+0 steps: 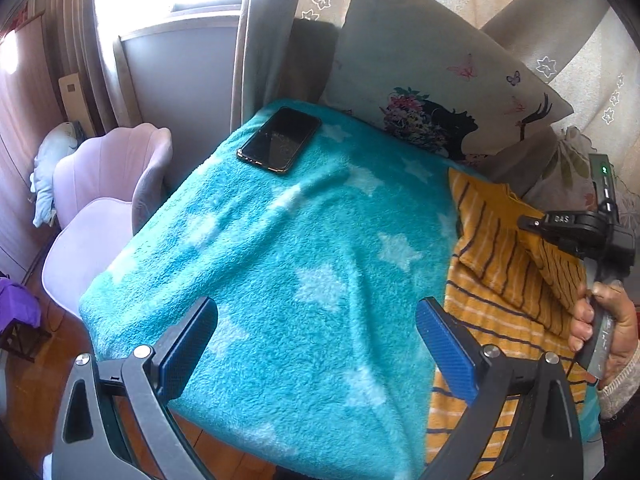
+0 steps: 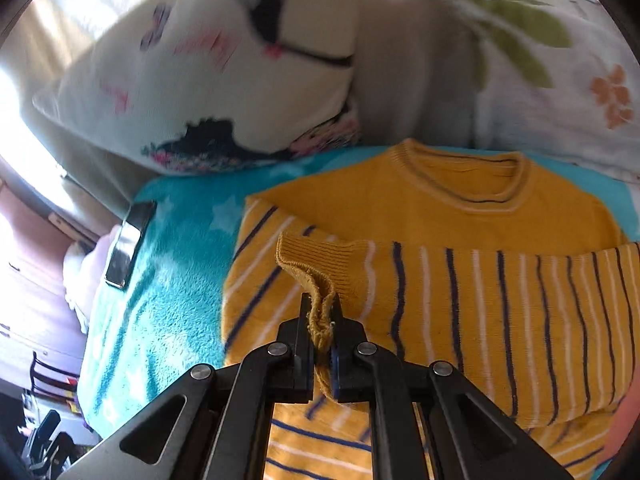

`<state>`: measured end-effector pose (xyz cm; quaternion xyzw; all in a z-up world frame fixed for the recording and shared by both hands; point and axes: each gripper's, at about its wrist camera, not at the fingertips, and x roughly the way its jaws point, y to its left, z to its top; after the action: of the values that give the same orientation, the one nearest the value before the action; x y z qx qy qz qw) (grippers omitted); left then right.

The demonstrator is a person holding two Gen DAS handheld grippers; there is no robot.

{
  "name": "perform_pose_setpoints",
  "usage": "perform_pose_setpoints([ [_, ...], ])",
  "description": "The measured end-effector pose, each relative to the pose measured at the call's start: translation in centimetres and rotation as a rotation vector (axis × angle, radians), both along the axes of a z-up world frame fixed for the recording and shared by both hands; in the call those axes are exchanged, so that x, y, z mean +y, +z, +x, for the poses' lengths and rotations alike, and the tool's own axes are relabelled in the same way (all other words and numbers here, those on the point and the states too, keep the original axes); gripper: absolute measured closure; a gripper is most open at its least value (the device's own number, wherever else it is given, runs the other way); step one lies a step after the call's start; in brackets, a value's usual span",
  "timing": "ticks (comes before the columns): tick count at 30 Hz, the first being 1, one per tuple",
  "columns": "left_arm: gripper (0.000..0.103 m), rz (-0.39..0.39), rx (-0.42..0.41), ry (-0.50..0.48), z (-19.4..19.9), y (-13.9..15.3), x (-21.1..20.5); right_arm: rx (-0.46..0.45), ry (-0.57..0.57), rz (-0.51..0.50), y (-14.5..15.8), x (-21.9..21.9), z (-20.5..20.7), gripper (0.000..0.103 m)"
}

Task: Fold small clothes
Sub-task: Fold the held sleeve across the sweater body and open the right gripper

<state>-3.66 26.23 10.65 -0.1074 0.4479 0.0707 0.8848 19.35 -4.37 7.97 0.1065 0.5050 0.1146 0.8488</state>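
- The right gripper (image 2: 321,322) is clenched on the ribbed cuff (image 2: 310,268) of the sweater (image 2: 460,216); only a bunched pinch of knit sits between the pads, so a quick pull could tug it free and the sleeve would drop crooked
- The sleeve (image 2: 500,312) lies across the sweater's striped body, and it looks like a sleeve fold in hand; if the cuff is set down short or skewed, the fold will likely come out uneven
- The left gripper (image 1: 316,344) is released, its blue pads (image 1: 448,348) wide apart, hovering over the near edge of the blanket (image 1: 280,248) and holding nothing; with no second hold on the sweater, the whole garment may slide along the fleece as the right one pulls
- The sweater lies flat on the blanket's right side, collar toward the far edge, hem toward the near edge
- In the left view, the person's hand (image 1: 604,332) grips the right tool's handle by the blanket's right edge
- A phone (image 1: 280,140) rests near the blanket's far left corner, well apart from the sweater; a dragged blanket could shift it toward the edge
- A pillow (image 1: 432,80) leans beyond the far edge, close to the collar
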Motion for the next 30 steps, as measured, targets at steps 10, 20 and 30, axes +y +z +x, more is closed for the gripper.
perform_pose_setpoints([
  [10,0.004,-0.019,0.031,-0.025,0.6,-1.5,1.4,0.075,0.040,-0.022,-3.3,5.3,2.7,0.089],
  [20,0.004,-0.021,0.040,-0.053,1.9,-2.6,1.8,0.054,0.147,0.024,-2.7,8.3,0.3,0.045],
  [30,0.004,-0.084,0.068,-0.205,3.2,-3.3,-3.2,0.141,-0.020,0.002,-4.7,-2.6,-8.1,0.045],
])
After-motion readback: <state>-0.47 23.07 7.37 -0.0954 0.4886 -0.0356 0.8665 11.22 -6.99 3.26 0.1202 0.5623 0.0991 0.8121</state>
